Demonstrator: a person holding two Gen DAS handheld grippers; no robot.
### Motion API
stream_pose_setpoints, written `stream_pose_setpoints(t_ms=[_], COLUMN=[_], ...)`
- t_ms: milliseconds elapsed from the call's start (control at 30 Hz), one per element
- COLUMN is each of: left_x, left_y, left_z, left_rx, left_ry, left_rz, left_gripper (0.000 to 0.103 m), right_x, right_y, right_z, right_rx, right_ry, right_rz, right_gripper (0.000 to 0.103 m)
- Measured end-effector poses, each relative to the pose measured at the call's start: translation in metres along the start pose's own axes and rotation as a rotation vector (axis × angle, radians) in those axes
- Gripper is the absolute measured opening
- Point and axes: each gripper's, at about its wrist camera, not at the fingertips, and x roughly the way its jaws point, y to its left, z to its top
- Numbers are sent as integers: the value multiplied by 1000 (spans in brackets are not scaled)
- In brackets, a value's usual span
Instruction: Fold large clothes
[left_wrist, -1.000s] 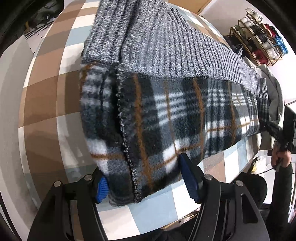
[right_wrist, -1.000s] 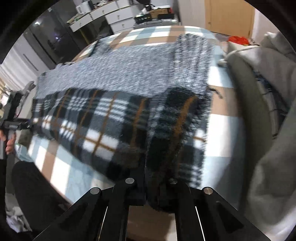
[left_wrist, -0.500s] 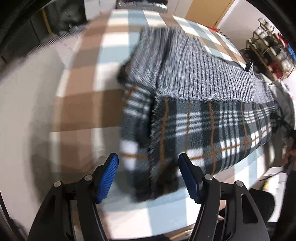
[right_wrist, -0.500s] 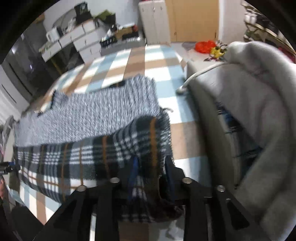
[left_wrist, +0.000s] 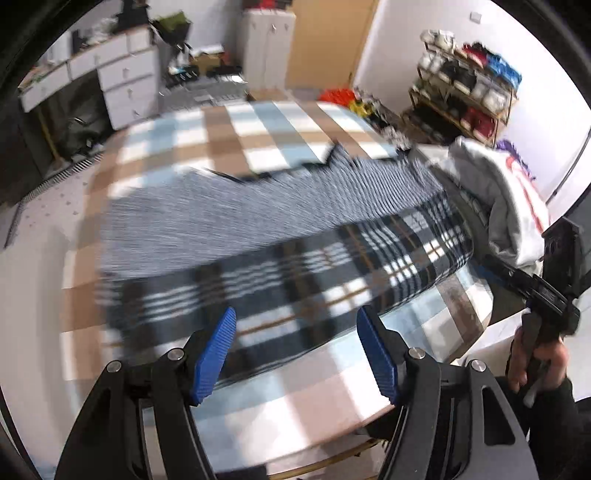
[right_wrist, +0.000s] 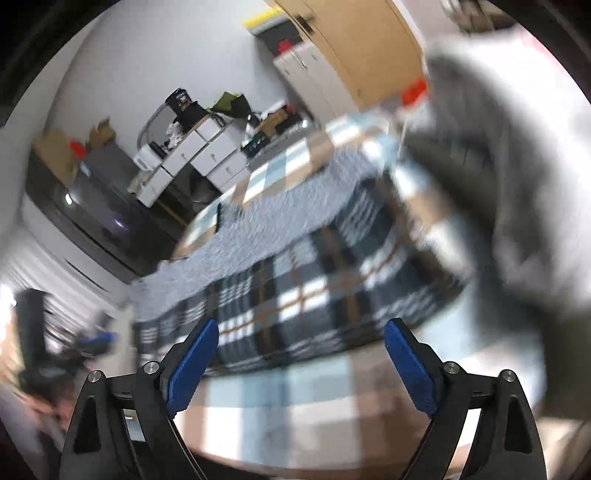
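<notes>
A long folded garment lies across the checked table (left_wrist: 258, 136), grey knit (left_wrist: 236, 214) along the far side and black-white plaid fleece (left_wrist: 332, 280) along the near side. My left gripper (left_wrist: 297, 350) hovers open above the plaid edge, and its blue pads touch nothing. My right gripper (right_wrist: 301, 369) has its jaws opening, with nothing between them; the plaid fleece (right_wrist: 314, 295) lies just beyond its tips. In the left wrist view the right gripper (left_wrist: 546, 291) shows at the far right, held by a hand (left_wrist: 535, 365). Both views are blurred.
A heap of grey and white clothes (left_wrist: 491, 206) sits at the table's right end, also close on the right in the right wrist view (right_wrist: 517, 184). White drawers (left_wrist: 125, 81) and a shelf rack (left_wrist: 469, 85) stand behind. The table's near edge (left_wrist: 332, 454) is just below my left gripper.
My right gripper has let go of the plaid end, opened wide and drawn back. My left gripper has lifted up and away from the garment's other end, which lay between its pads.
</notes>
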Motion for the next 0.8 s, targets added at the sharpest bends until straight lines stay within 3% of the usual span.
stream_pose_setpoints(t_ms=[67,133,233,400,467,633,800], left_x=[41,54,73,70,70,67,65], left_y=[-8,-16,-22,-22,-19,-18,-26], left_z=[9,5,1,-7,-10,-15,-20], left_rx=[-17,-23,57,112,120,140,181], left_ry=[79,110,113,61,43,28,29], left_rz=[-39,-19,85,110,94,74,98], left_gripper=[63,63,63,66,66,66,67], right_x=[13,21,27,49,54,72,71], right_y=[-6,-11,-22,-31,-29,-17,-17], right_z=[0,4,11,17,20,30,31], right_rx=[54,85,166,244,254,274,265], right_ry=[52,85,110,201,180,124,-9], right_rz=[-1,13,37,39,33,-4,10], right_gripper=[92,92,92,96,103,103,103])
